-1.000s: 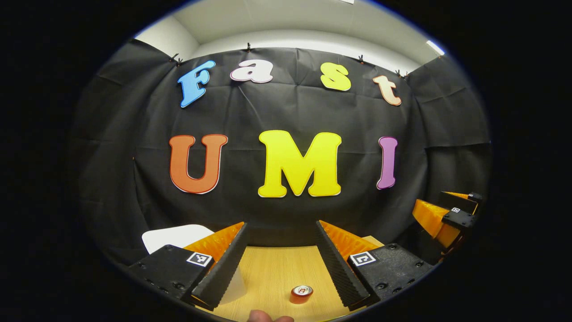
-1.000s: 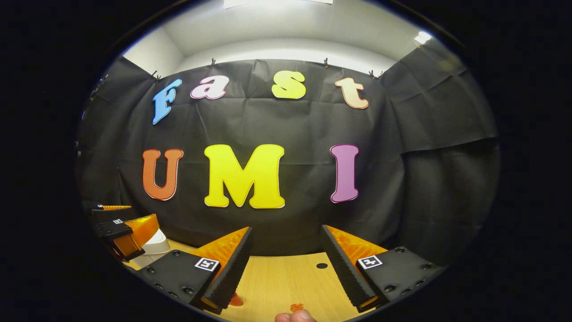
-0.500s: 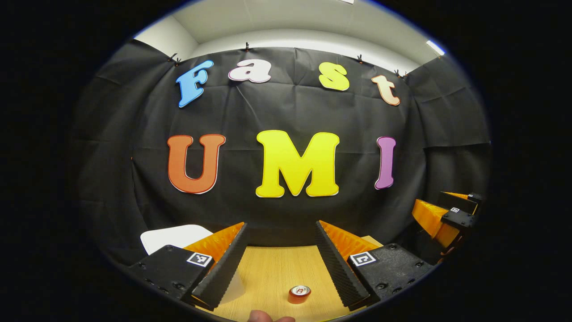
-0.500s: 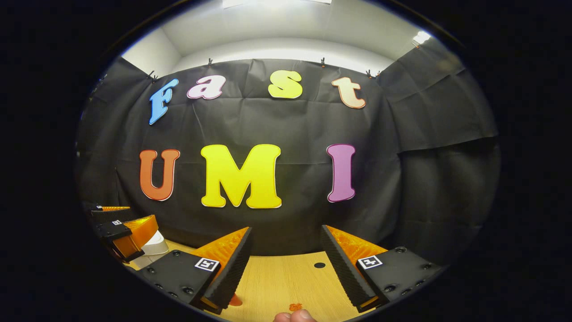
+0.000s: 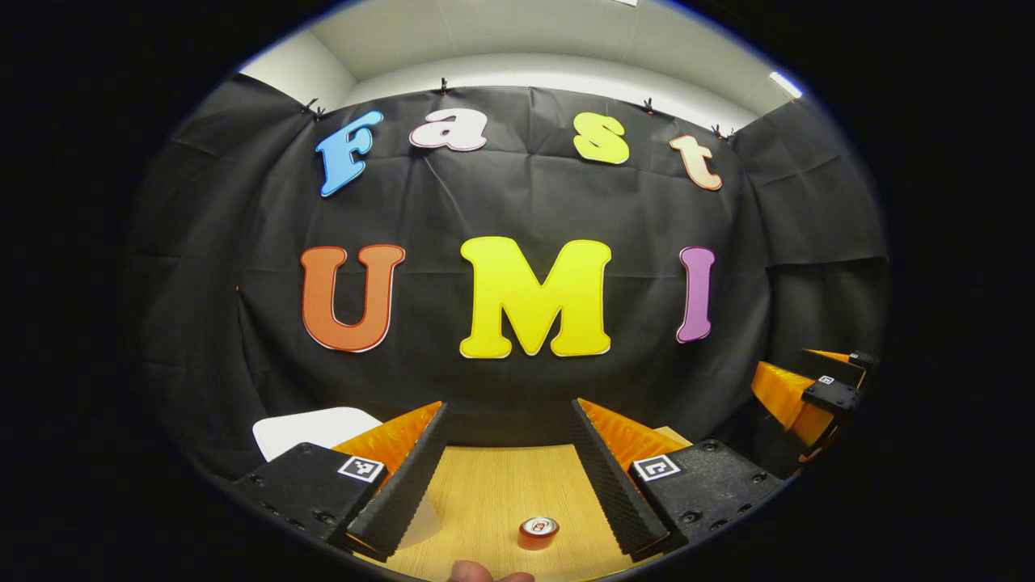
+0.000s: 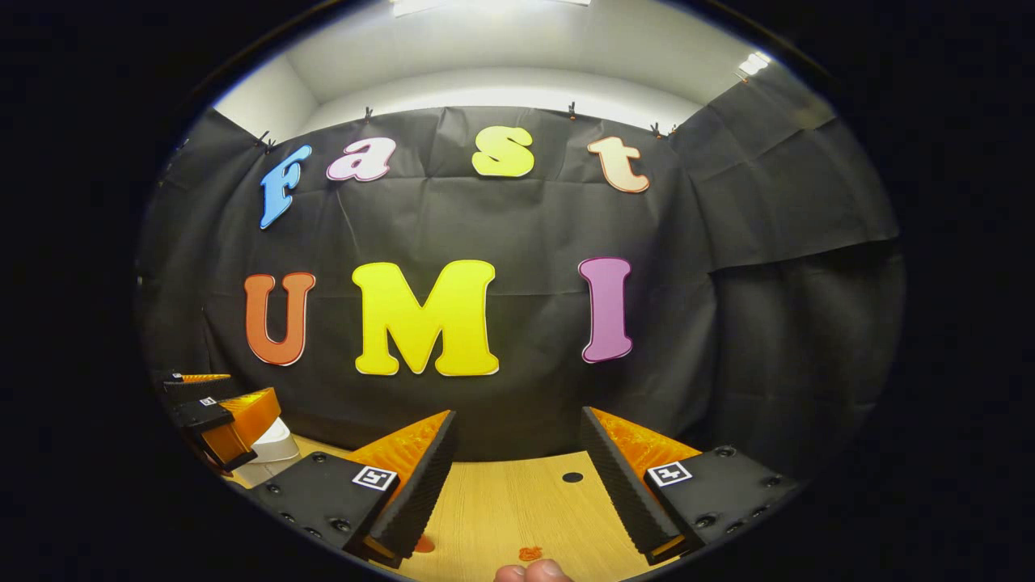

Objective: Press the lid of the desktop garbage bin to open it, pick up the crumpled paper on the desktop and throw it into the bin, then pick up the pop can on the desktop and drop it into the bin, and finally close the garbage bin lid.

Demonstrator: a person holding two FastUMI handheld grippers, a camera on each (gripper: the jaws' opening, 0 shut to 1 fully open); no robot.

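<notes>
Garbage bin (image 5: pixel 311 428), white, stands by the far left edge of the wooden surface (image 5: pixel 493 493) in the left gripper view, its lid partly hidden behind the left hand-held gripper (image 5: pixel 507 473), whose fingers are spread wide apart with nothing between them. Between those fingers, near the front edge of the surface, the pop can (image 5: pixel 538 532) stands upright, touching neither finger. At the right of that view the right hand-held gripper shows farther off.

From the right gripper view, the right hand-held gripper (image 6: pixel 515 477) likewise has its fingers apart and empty, over bare wood with a small dark hole (image 6: pixel 572 477) near the far edge. There the bin shows as a white sliver behind the left hand-held gripper at the left. A fingertip (image 6: pixel 534 572) peeks in at the bottom edge.
</notes>
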